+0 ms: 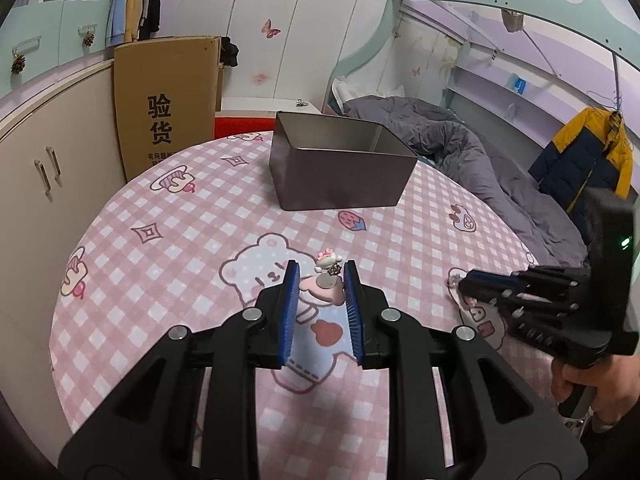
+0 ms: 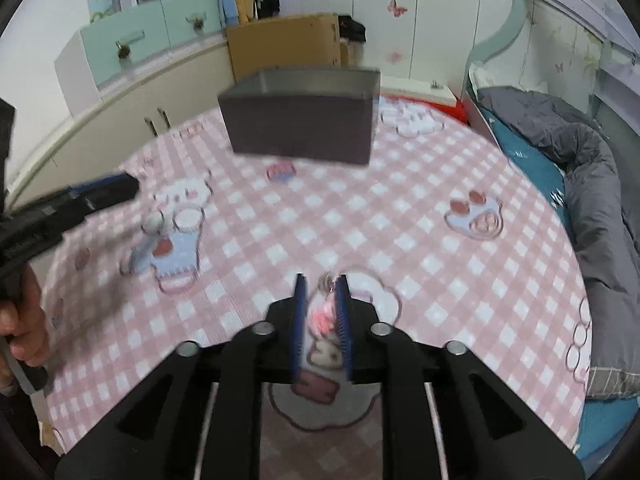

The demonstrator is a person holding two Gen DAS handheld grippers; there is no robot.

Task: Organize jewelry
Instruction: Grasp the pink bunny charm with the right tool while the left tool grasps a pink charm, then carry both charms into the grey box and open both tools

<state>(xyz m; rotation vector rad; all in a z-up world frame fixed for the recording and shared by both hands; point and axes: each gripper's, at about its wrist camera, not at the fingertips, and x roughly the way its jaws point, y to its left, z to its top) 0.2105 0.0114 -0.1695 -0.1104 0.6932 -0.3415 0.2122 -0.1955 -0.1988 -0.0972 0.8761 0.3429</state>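
A pink and white charm with a silver ring (image 1: 326, 278) lies on the checked tablecloth between the blue pads of my left gripper (image 1: 322, 270), whose jaws stand apart around it. The same charm shows blurred in the right wrist view (image 2: 154, 226). My right gripper (image 2: 322, 284) is closed on a small pink charm with a metal ring (image 2: 325, 310); it also shows in the left wrist view (image 1: 460, 282), low over the cloth. An open dark metal box (image 1: 336, 168) stands at the far side of the table, also in the right wrist view (image 2: 300, 120).
The round table (image 1: 180, 216) has a pink checked cloth with cartoon prints. A cardboard box (image 1: 164, 104) leans against cabinets behind it. A bed with a grey duvet (image 1: 460, 148) lies to the right. A yellow and navy jacket (image 1: 584, 160) hangs there.
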